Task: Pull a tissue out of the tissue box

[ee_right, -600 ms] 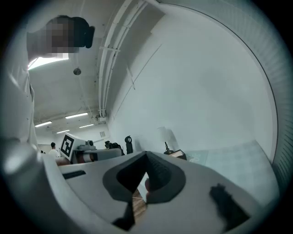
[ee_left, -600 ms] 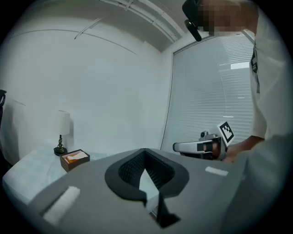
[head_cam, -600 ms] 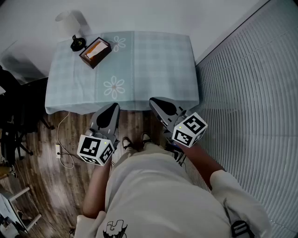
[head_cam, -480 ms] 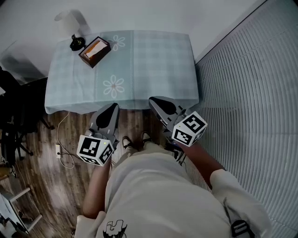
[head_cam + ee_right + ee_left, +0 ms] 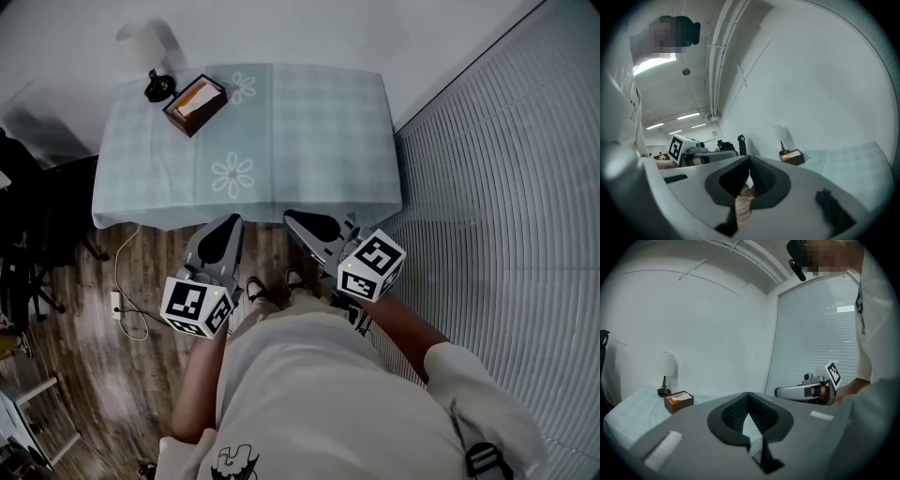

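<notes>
- Left gripper [image 5: 223, 228]: jaws together, nothing between them; held before the torso, pointing forward, near level.
- Right gripper [image 5: 302, 221]: jaws together, empty; angled slightly inward toward the left one, tips apart.
- Left forearm [image 5: 195, 380] and right forearm [image 5: 408, 328]: bare, elbows bent.

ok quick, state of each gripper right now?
Left gripper: closed, jaws together, holding nothing.
Right gripper: closed, jaws together, holding nothing.
</notes>
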Demonstrator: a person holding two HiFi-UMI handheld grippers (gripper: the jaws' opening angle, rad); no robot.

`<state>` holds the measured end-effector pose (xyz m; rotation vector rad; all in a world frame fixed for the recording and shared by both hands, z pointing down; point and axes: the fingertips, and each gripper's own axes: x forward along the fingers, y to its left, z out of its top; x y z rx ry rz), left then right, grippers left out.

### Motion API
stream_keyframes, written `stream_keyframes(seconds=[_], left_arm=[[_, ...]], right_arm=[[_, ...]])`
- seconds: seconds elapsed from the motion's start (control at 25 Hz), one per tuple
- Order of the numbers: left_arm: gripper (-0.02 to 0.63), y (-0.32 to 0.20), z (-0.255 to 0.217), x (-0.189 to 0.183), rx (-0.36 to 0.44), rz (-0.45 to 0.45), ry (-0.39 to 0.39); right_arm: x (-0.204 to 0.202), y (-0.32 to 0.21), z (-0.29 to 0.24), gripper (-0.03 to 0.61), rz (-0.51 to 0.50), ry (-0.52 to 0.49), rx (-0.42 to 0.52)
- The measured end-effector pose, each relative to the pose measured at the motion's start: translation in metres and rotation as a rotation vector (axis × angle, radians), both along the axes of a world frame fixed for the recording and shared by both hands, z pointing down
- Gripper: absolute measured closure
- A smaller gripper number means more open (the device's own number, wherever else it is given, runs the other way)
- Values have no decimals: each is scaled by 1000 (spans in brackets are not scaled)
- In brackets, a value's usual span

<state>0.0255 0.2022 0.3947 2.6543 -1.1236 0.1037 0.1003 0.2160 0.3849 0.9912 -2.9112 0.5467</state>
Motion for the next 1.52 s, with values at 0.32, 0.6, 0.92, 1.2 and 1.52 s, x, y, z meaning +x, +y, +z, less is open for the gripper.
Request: stream_keyframes(seconds=[0.32, 0.6, 0.92, 1.2, 1.52], left_arm=[[607, 5, 14, -72, -22, -44, 1], [607, 12, 46, -100, -101, -28, 45], [607, -50, 60, -109, -129, -32, 30], [607, -178, 67, -97, -130, -53, -31], [607, -307, 64, -86, -123, -97, -72]], right_arm=[[-100, 16, 26, 565, -81, 24, -26], [-125, 9, 46, 566, -23, 94, -51], [-106, -62, 69, 566, 31, 105, -95], [-82, -189, 79, 566, 38, 88, -65], [-96, -309, 68, 565, -86, 112, -13]])
